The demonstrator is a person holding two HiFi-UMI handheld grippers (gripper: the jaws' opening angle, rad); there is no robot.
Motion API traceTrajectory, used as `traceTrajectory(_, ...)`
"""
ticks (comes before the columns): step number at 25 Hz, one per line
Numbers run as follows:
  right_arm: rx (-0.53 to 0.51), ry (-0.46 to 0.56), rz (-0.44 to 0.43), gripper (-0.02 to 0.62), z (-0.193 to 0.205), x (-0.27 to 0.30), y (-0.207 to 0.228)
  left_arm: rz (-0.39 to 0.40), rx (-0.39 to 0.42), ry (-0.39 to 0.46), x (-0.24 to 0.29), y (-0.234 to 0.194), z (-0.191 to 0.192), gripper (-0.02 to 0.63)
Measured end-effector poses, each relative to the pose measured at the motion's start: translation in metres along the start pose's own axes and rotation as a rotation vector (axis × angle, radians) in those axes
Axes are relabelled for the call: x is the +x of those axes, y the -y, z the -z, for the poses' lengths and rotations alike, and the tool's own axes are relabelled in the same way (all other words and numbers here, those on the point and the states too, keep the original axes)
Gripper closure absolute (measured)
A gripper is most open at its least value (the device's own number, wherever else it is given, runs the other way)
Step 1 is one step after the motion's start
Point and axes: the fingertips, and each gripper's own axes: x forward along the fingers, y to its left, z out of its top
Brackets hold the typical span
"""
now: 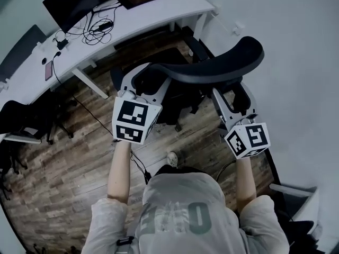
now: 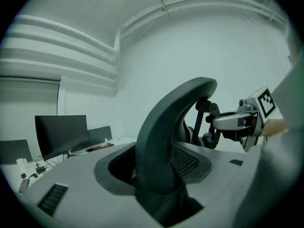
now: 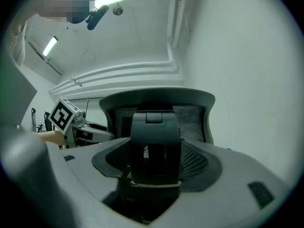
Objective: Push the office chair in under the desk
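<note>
The black office chair (image 1: 212, 62) stands on the wood floor with its curved back toward me, just short of the white desk (image 1: 143, 20). My left gripper (image 1: 145, 83) is on the left end of the backrest. In the left gripper view the backrest's rim (image 2: 175, 122) fills the gap of that gripper (image 2: 161, 184), which is shut on it. My right gripper (image 1: 233, 97) is at the back's right side. In the right gripper view a black bracket (image 3: 154, 146) of the chair sits gripped in the right gripper (image 3: 154, 177), with the mesh back (image 3: 192, 120) behind it.
A dark monitor (image 1: 79, 1) and tangled cables (image 1: 92, 28) sit on the desk. A white desk leg (image 1: 90, 82) and a floor cable (image 1: 98, 119) lie left of the chair. Another dark chair (image 1: 18, 115) is at far left; a pale wall (image 1: 296, 62) runs along the right.
</note>
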Motion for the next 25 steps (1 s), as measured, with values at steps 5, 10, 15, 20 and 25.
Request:
traceTrajectory(5,0.008,-0.014,-0.009,0.299,0.013,0.069,0.009,-0.024,-0.01,-0.048,0.041,-0.054,0.013,0.37)
traceTrajectory(10,0.007,-0.005,-0.025,0.299,0.019,0.133,0.012,-0.046,-0.01,-0.061,0.075,-0.106,0.019,0.368)
traceTrajectory(15,0.006,0.006,-0.031,0.299,0.021,0.188,0.015,-0.05,-0.007,-0.044,0.104,-0.153,0.021,0.367)
traceTrajectory(20,0.008,0.008,-0.027,0.299,0.023,0.245,0.017,-0.041,0.001,-0.032,0.135,-0.202,0.022,0.367)
traceTrajectory(25,0.004,-0.013,-0.031,0.299,0.028,0.302,0.016,-0.039,0.003,-0.032,0.162,-0.25,0.026,0.368)
